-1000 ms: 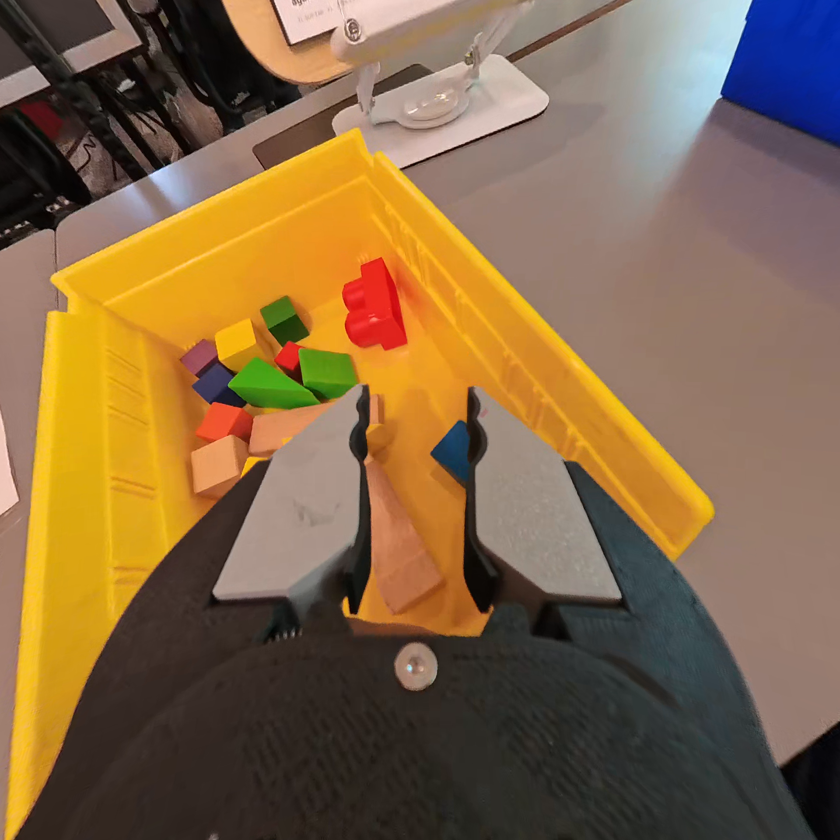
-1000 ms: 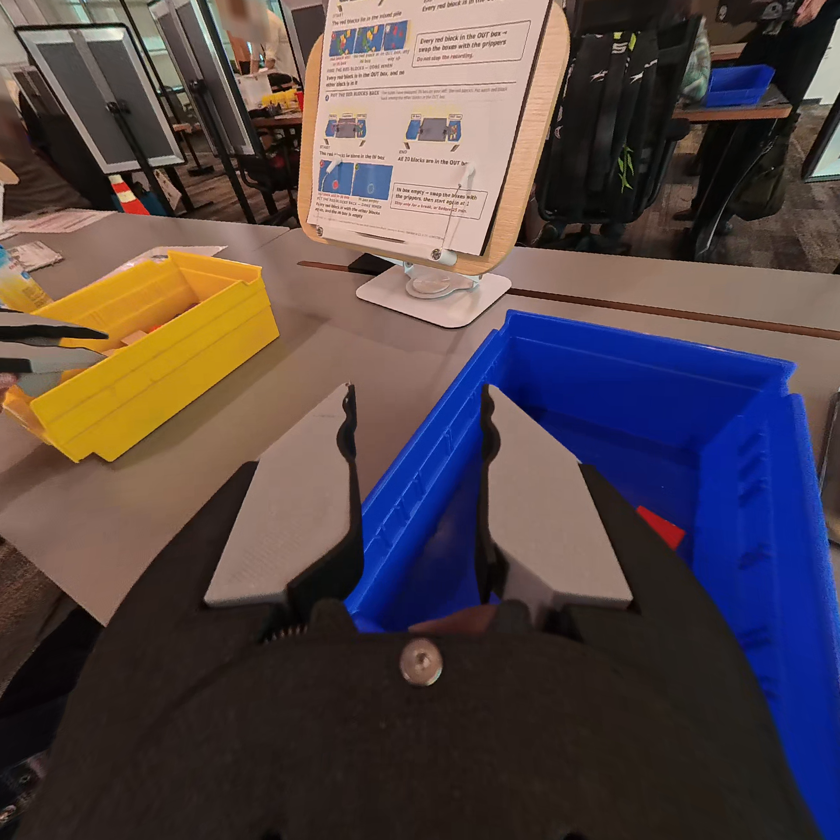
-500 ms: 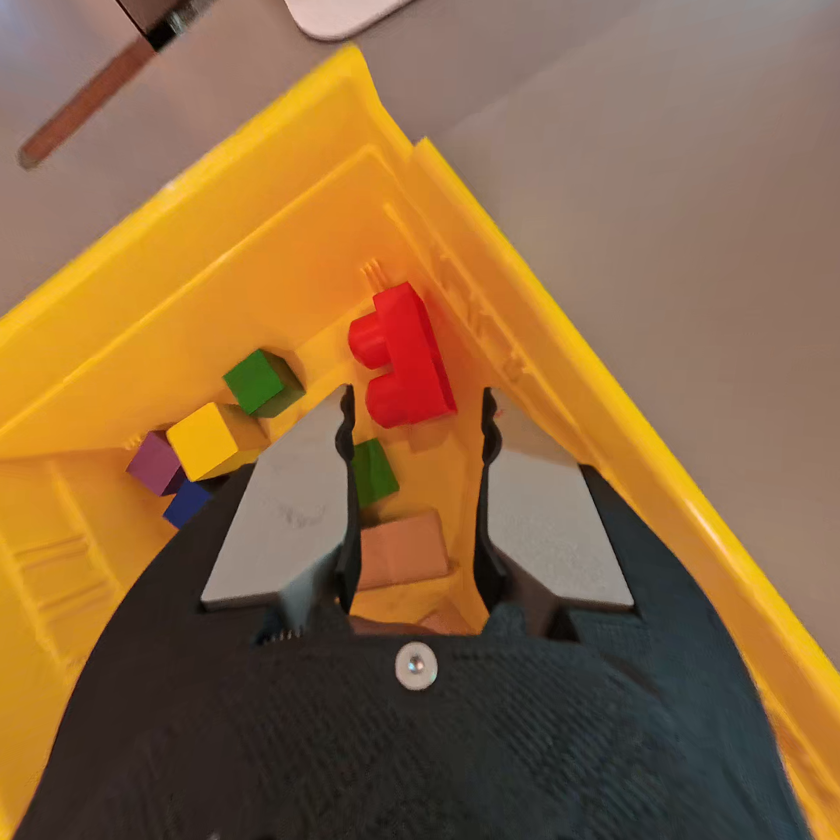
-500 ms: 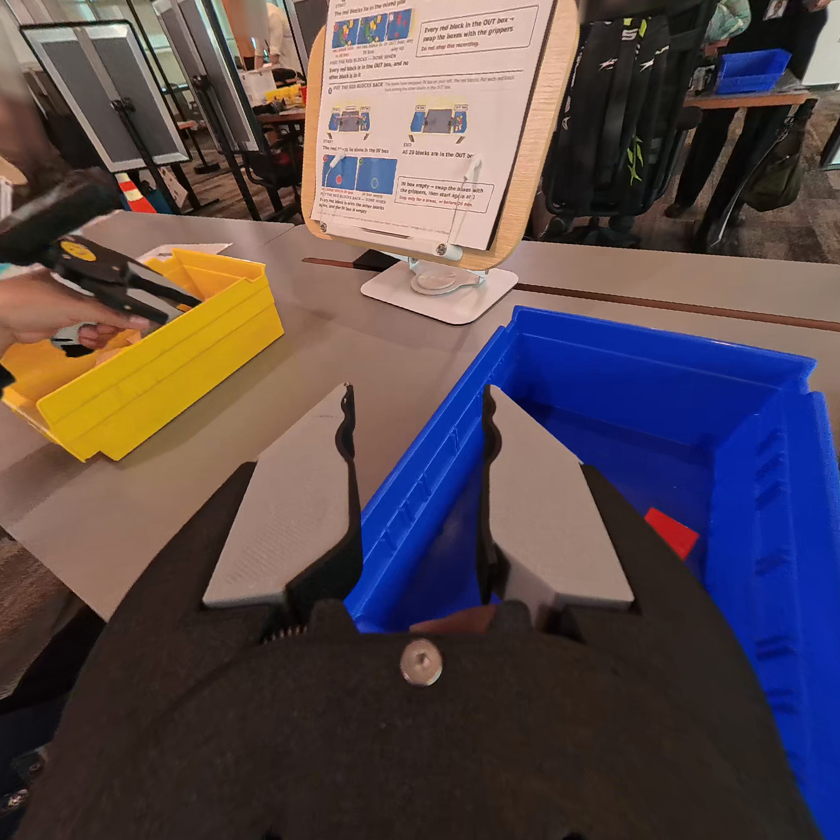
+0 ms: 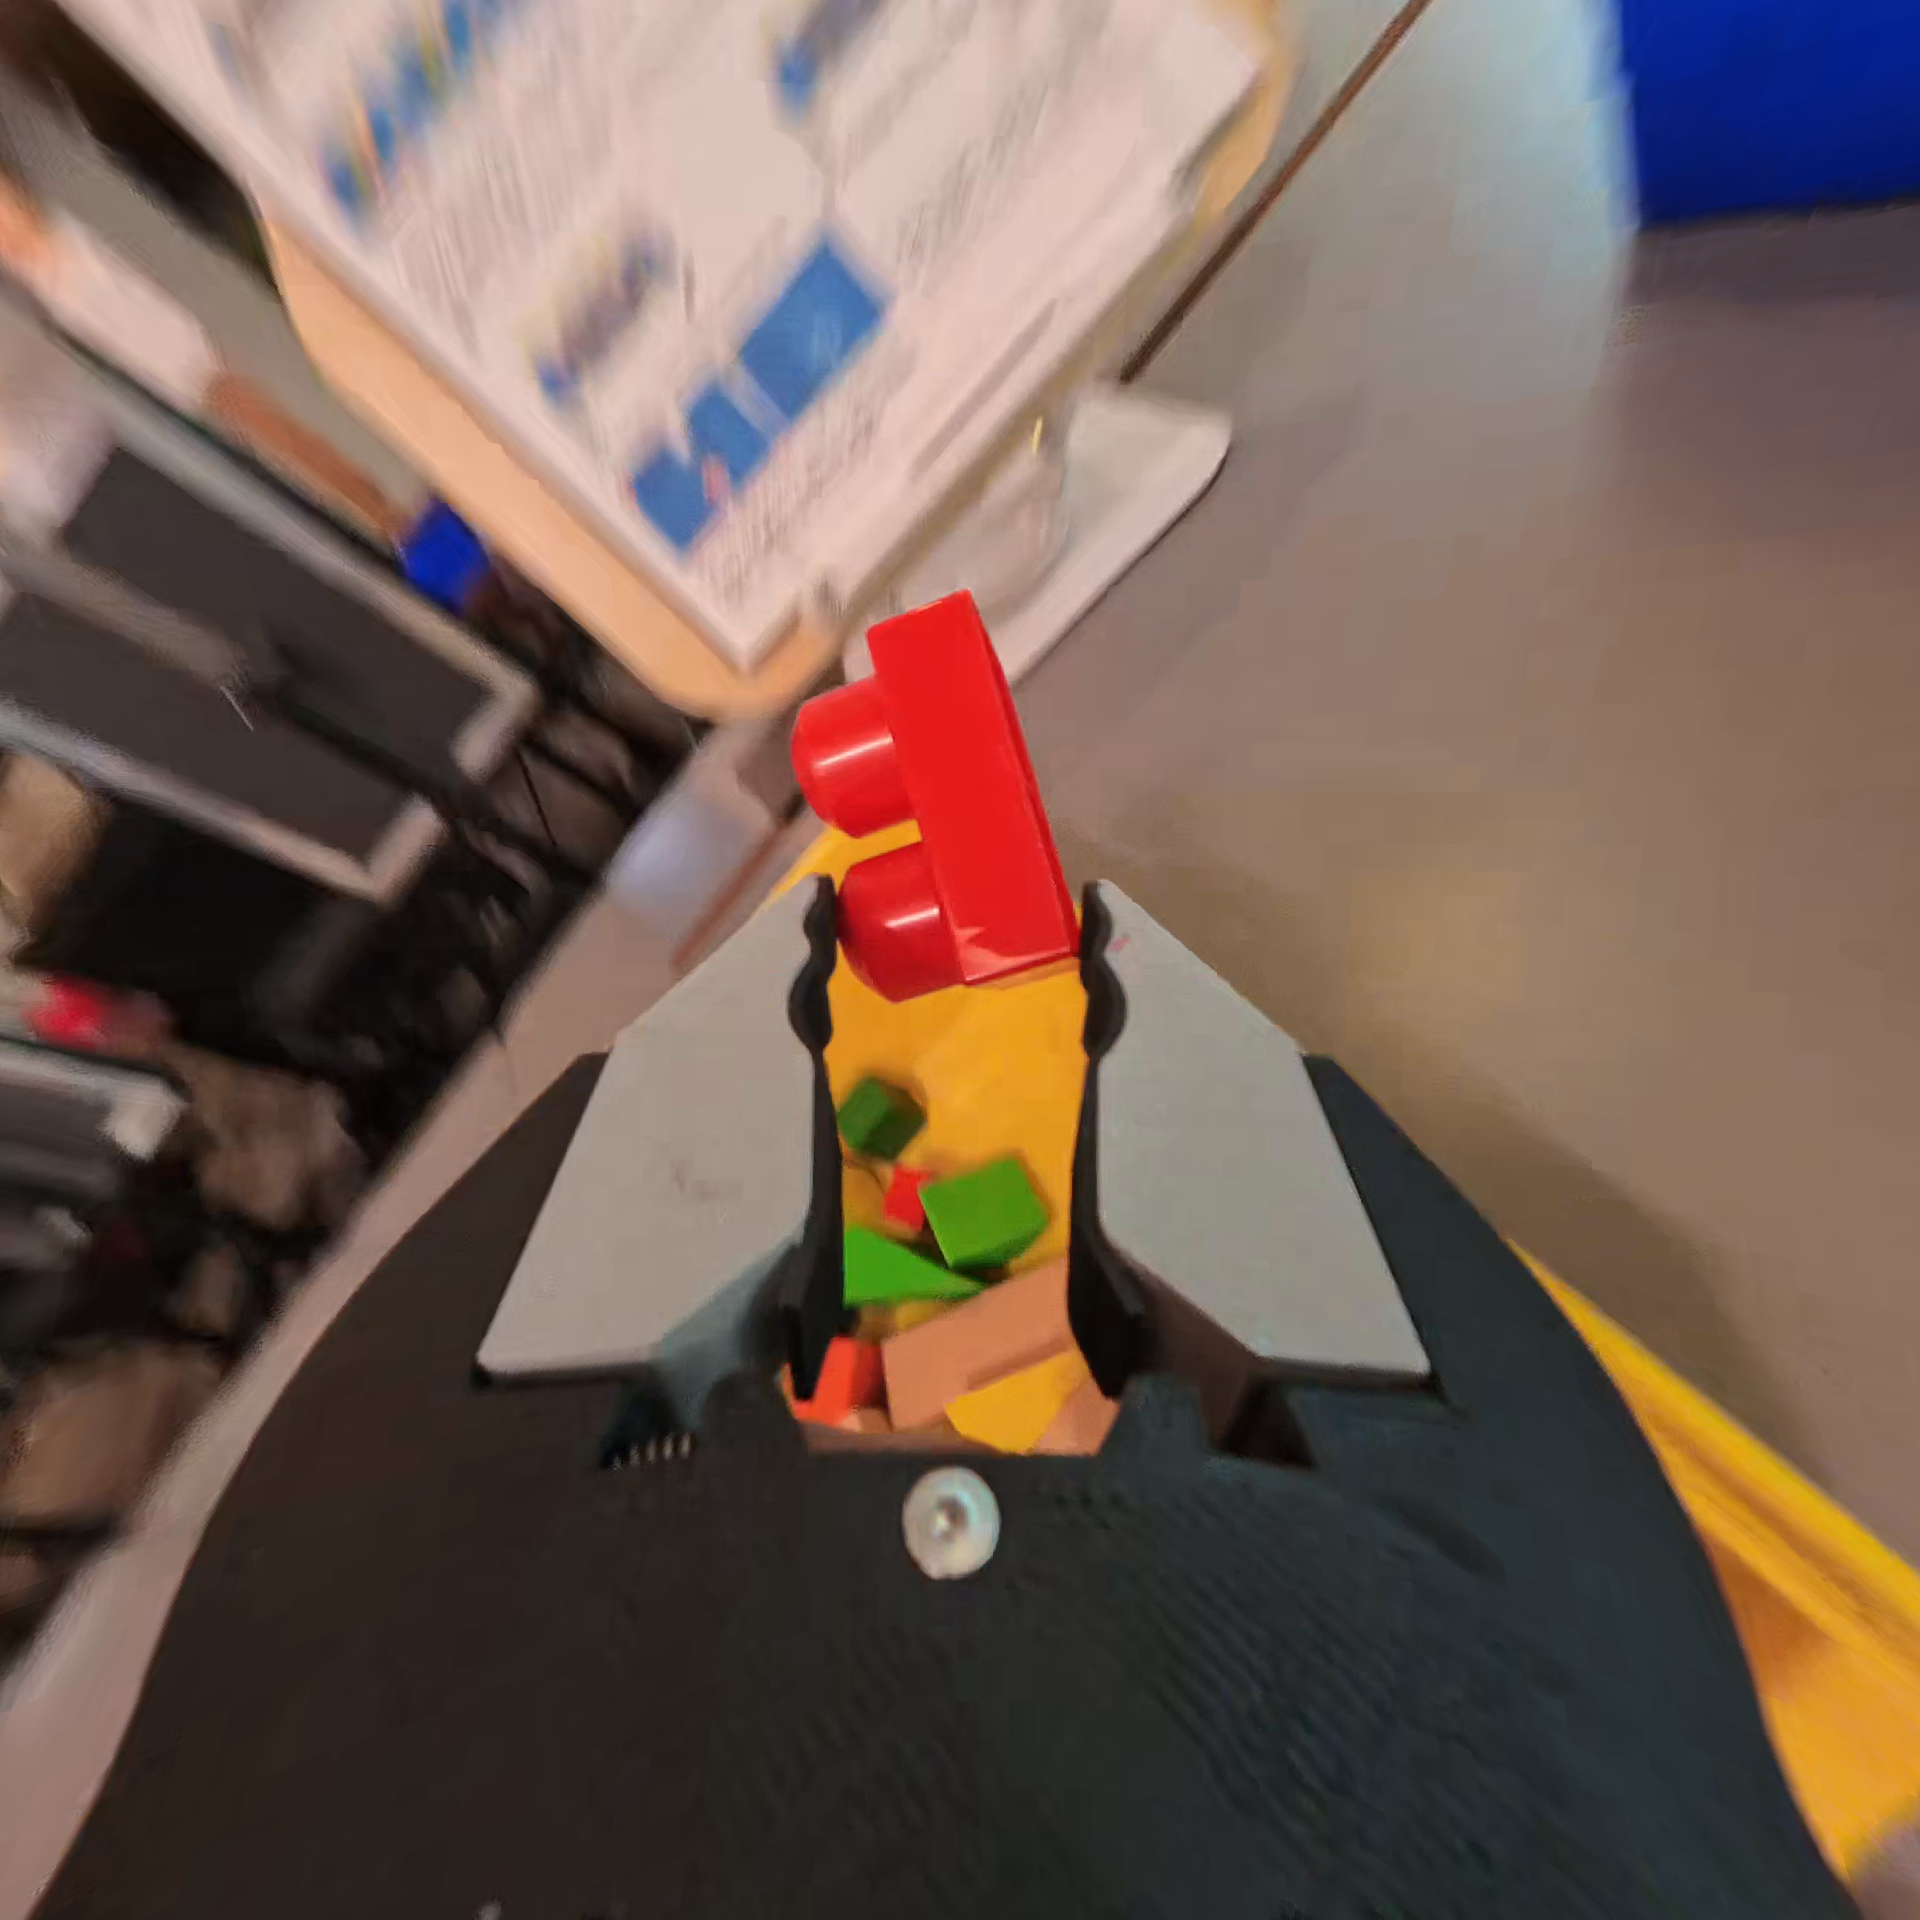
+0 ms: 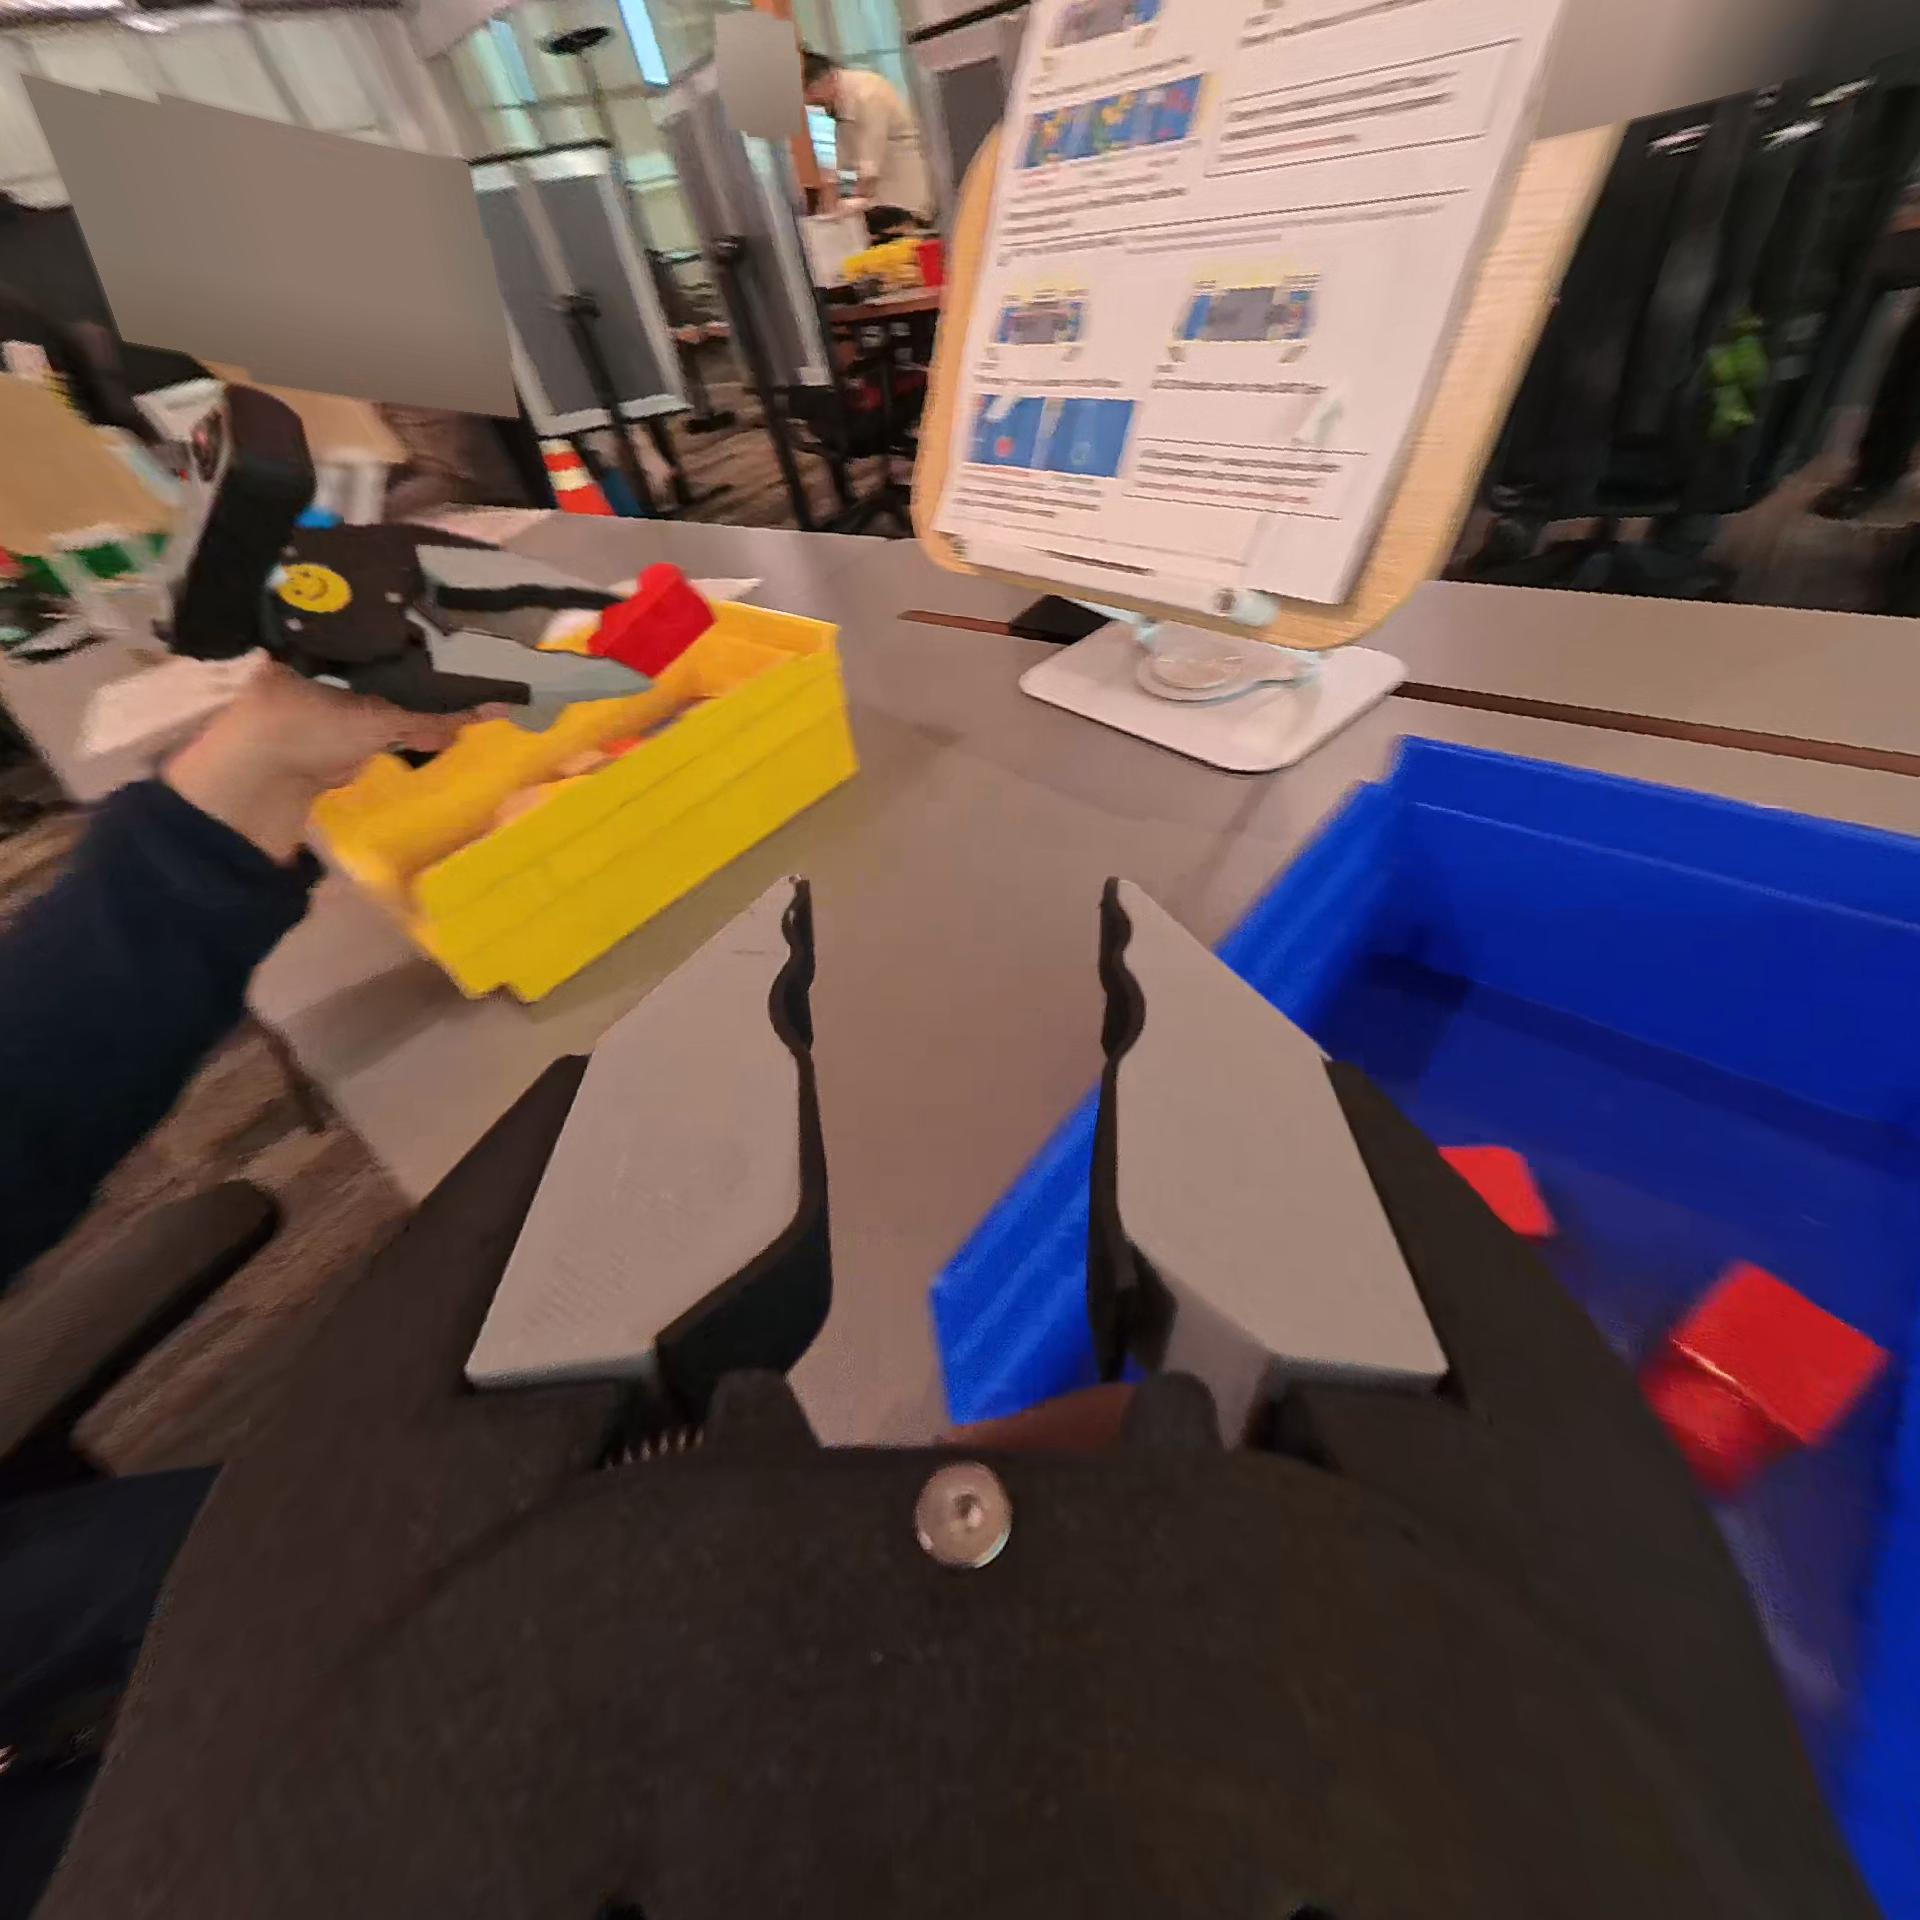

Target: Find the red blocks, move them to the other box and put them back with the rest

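My left gripper (image 5: 948,925) is shut on a red studded plastic block (image 5: 935,800), which sticks out past the fingertips, lifted above the yellow box (image 5: 1766,1538). The right wrist view shows the same: the left gripper (image 6: 613,649) holds the red block (image 6: 655,621) over the yellow box (image 6: 644,842). Green, orange, tan and a small red block (image 5: 906,1195) lie in that box below. My right gripper (image 6: 951,914) is open and empty above the table, beside the blue box (image 6: 1621,883). Two red blocks (image 6: 1766,1361) (image 6: 1496,1184) lie in the blue box.
A white instruction sheet on a wooden stand (image 6: 1226,312) with a white base (image 6: 1216,675) stands at the back of the grey table (image 6: 1018,810). A person's hand and dark sleeve (image 6: 125,966) hold the left gripper. Chairs and screens stand behind.
My left gripper dipped into the yellow box, closed on the red studded block and lifted it out. My right gripper stayed open and swung a little left of the blue box.
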